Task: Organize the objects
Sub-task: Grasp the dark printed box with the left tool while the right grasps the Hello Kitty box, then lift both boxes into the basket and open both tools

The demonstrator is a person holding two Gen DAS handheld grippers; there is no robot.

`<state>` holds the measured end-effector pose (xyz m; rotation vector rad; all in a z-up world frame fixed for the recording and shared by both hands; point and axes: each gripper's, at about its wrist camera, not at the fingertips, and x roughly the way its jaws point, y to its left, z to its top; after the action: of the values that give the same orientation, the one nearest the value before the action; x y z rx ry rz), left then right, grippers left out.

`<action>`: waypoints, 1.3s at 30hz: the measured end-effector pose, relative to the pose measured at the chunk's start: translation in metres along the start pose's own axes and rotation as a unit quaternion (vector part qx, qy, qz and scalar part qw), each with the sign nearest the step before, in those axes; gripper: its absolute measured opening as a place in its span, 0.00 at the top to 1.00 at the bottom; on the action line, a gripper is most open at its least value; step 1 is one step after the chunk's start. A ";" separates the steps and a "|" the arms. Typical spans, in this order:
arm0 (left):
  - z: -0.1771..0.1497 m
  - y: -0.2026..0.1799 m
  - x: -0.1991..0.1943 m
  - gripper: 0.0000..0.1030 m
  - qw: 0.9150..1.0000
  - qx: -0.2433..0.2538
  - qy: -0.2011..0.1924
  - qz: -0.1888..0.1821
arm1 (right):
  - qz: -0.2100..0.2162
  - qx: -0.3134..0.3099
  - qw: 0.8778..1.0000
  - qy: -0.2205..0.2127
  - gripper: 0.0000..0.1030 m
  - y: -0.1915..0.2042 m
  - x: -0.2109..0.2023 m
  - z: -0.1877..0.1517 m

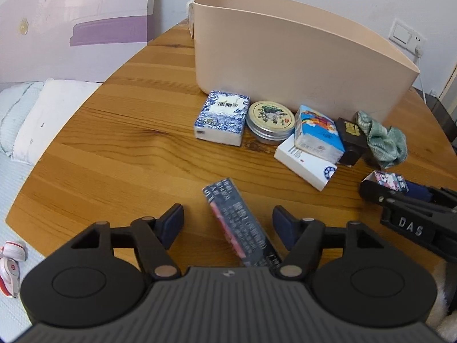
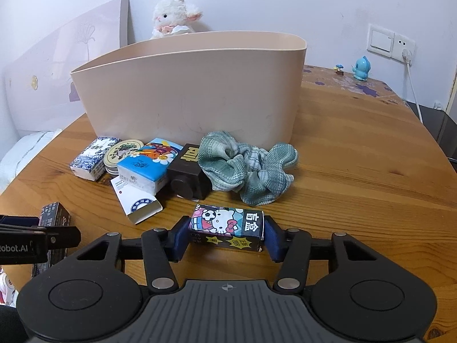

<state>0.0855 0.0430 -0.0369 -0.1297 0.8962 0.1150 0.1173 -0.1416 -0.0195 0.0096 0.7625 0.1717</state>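
My left gripper (image 1: 228,225) is open, its fingers on either side of a long dark box with pink print (image 1: 241,223) that lies on the wooden table (image 1: 114,148). My right gripper (image 2: 227,235) is shut on a small Hello Kitty box (image 2: 227,226), its pads pressed on both ends; the box also shows in the left wrist view (image 1: 390,180). A tall beige bin (image 2: 194,91) stands behind a row of items: a blue-white tissue pack (image 1: 221,117), a round tin (image 1: 270,121), a colourful tissue pack (image 1: 318,134), a white box (image 1: 304,163), a dark brown box (image 2: 188,171) and a green scrunchie (image 2: 248,168).
A plush lamb (image 2: 174,18) stands behind the bin. A blue figurine (image 2: 361,68) and a tiny mushroom figure (image 2: 339,68) sit at the far right by a wall socket (image 2: 404,51) with a cord. A bed with pillows (image 1: 34,120) lies left of the table.
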 end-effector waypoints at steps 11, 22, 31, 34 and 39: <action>-0.005 -0.009 -0.007 0.75 0.999 0.031 0.011 -0.001 | 0.013 0.001 1.000 0.009 0.52 -0.001 -0.004 -0.001; 0.040 -0.009 -0.047 0.76 0.998 0.034 -0.053 -0.018 | 0.027 0.000 0.998 -0.053 0.52 -0.005 -0.063 0.050; 0.128 -0.032 -0.067 0.76 0.985 0.068 -0.155 -0.019 | 0.020 0.013 0.992 -0.127 0.52 -0.020 -0.067 0.123; 0.155 -0.043 -0.058 0.75 0.981 0.078 -0.174 -0.020 | 0.011 0.022 0.991 -0.134 0.52 -0.025 -0.055 0.141; 0.191 -0.058 -0.019 0.75 0.981 0.096 -0.170 -0.015 | -0.017 0.043 0.991 -0.122 0.52 -0.034 -0.023 0.163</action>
<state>0.2297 0.0156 0.0997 0.0561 0.5602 0.0197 0.2181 -0.1700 0.1114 0.0982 0.5247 0.1018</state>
